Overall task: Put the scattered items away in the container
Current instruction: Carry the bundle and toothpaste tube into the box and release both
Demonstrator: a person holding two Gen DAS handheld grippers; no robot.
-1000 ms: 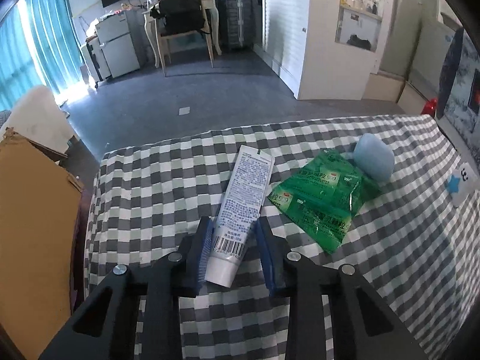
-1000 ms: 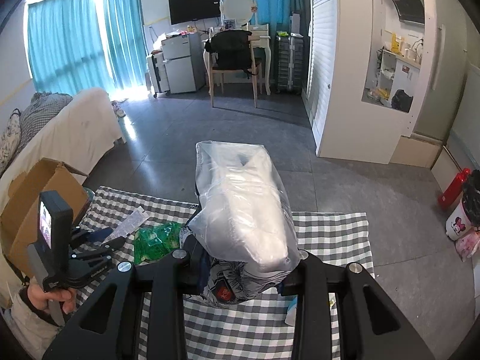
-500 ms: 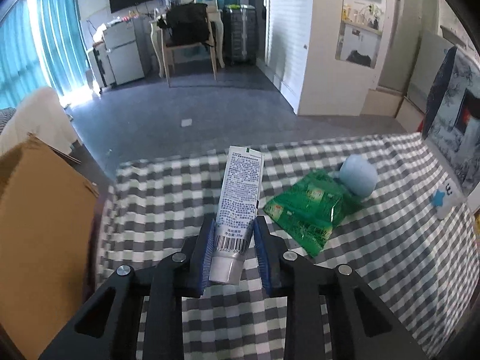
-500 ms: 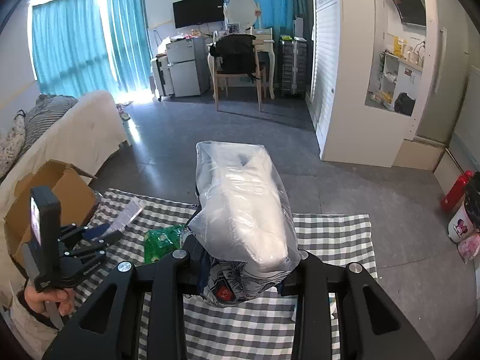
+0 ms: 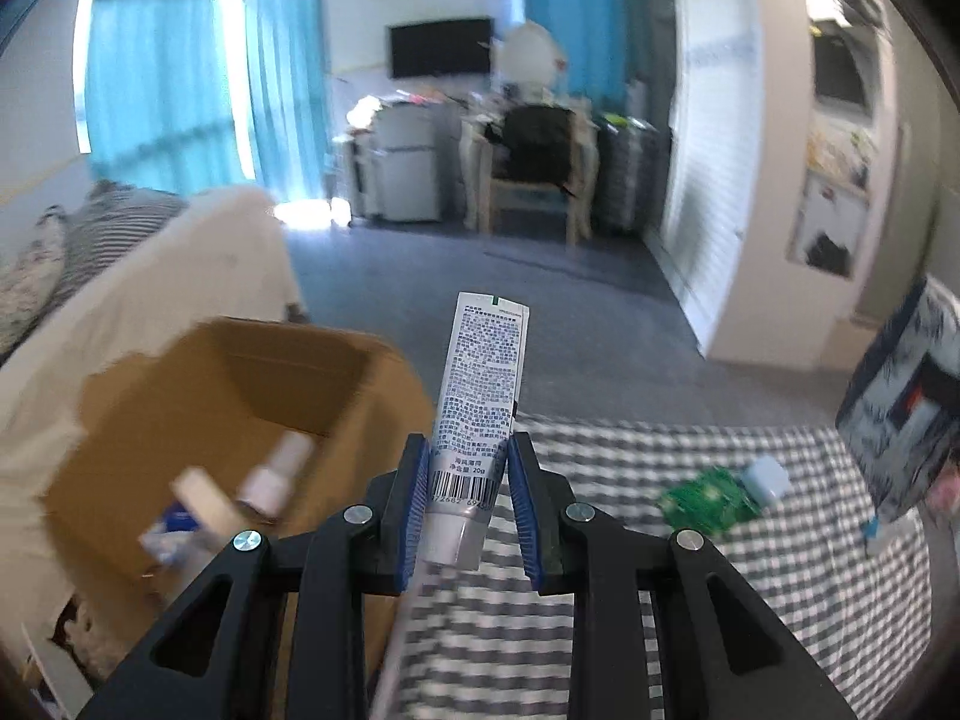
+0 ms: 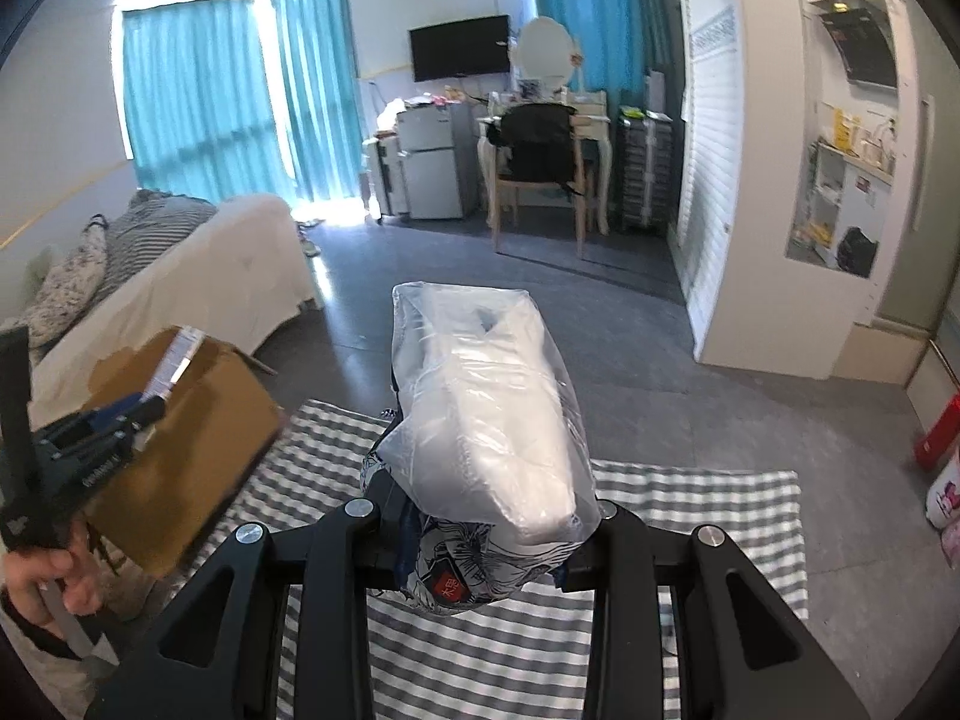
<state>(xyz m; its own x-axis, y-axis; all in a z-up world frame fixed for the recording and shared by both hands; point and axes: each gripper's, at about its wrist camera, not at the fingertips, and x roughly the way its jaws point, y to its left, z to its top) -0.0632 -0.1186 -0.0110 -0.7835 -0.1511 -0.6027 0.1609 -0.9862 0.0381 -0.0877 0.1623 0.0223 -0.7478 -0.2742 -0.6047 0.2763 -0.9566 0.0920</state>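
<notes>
My left gripper (image 5: 469, 504) is shut on a white tube (image 5: 480, 396) with blue print, held in the air beside the right rim of an open cardboard box (image 5: 198, 420). The box holds several small items, blurred. My right gripper (image 6: 486, 546) is shut on a clear plastic-wrapped white package (image 6: 486, 420) with a patterned end, above the checkered cloth (image 6: 690, 516). In the right wrist view the left gripper (image 6: 141, 411) with the tube (image 6: 177, 354) hangs over the box (image 6: 192, 444). A green packet (image 5: 708, 501) and a pale blue object (image 5: 765, 477) lie on the cloth (image 5: 750, 588).
A white-covered bed (image 6: 198, 276) stands behind the box. A person's hand (image 6: 54, 576) grips the left tool's handle. A chair and desk (image 6: 540, 168), a small fridge (image 6: 429, 168) and a white partition wall (image 6: 768, 210) lie across the grey floor. A red canister (image 6: 939, 432) stands right.
The left gripper closed on the tube, lifted it off the checkered cloth and carried it left to the cardboard box. The right gripper drifted slightly with its package still held.
</notes>
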